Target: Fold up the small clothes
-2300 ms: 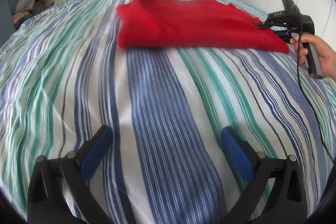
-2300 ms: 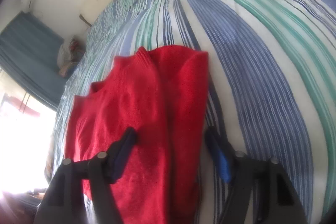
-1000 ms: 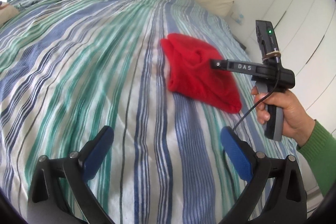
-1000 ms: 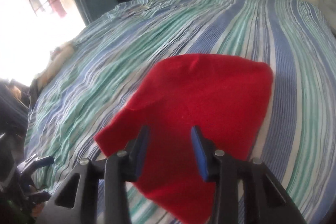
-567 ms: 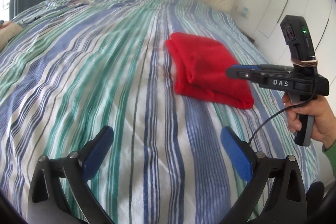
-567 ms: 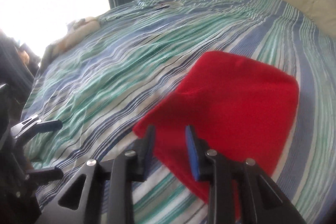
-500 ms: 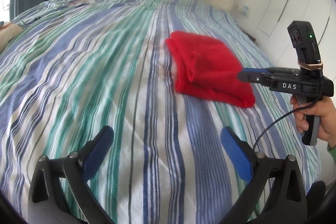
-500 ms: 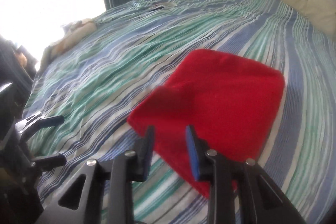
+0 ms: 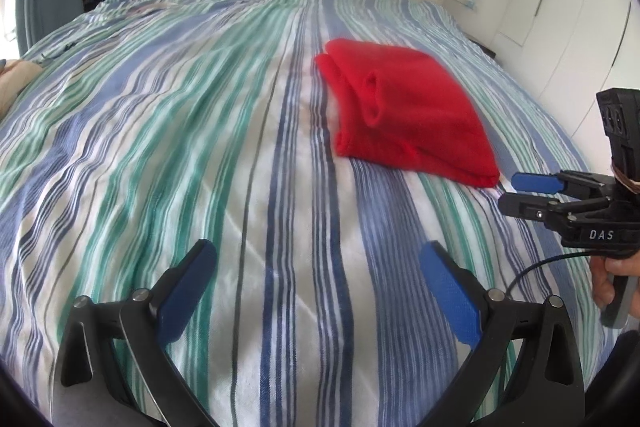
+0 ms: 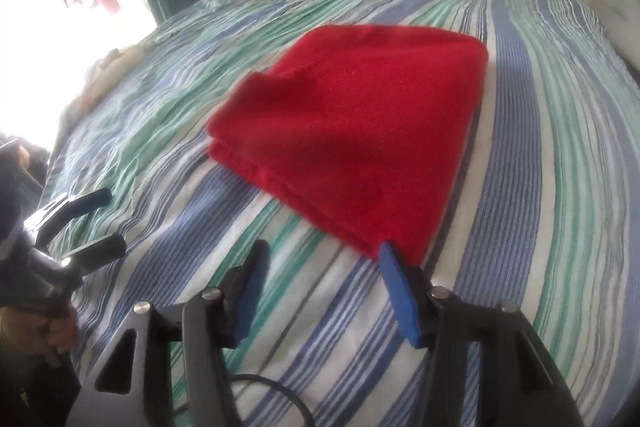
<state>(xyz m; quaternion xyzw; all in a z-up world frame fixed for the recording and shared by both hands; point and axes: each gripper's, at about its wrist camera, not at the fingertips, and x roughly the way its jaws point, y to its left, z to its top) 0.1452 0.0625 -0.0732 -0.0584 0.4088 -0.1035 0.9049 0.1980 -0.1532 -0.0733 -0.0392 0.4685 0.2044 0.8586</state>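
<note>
A folded red sweater (image 9: 404,111) lies on the striped bed (image 9: 200,147) (right of its middle), long axis toward the headboard. Left gripper (image 9: 316,291) and right gripper (image 10: 320,291) jaws spread, empty.

1. A folded red sweater (image 9: 404,115) lies on the striped bedspread (image 9: 180,131).
2. The left gripper (image 9: 320,283) hangs over bare bedspread, jaws spread wide and empty.
3. The right gripper (image 9: 516,193), hand-held, sits just beside the sweater's near corner, jaws slightly parted.
</note>
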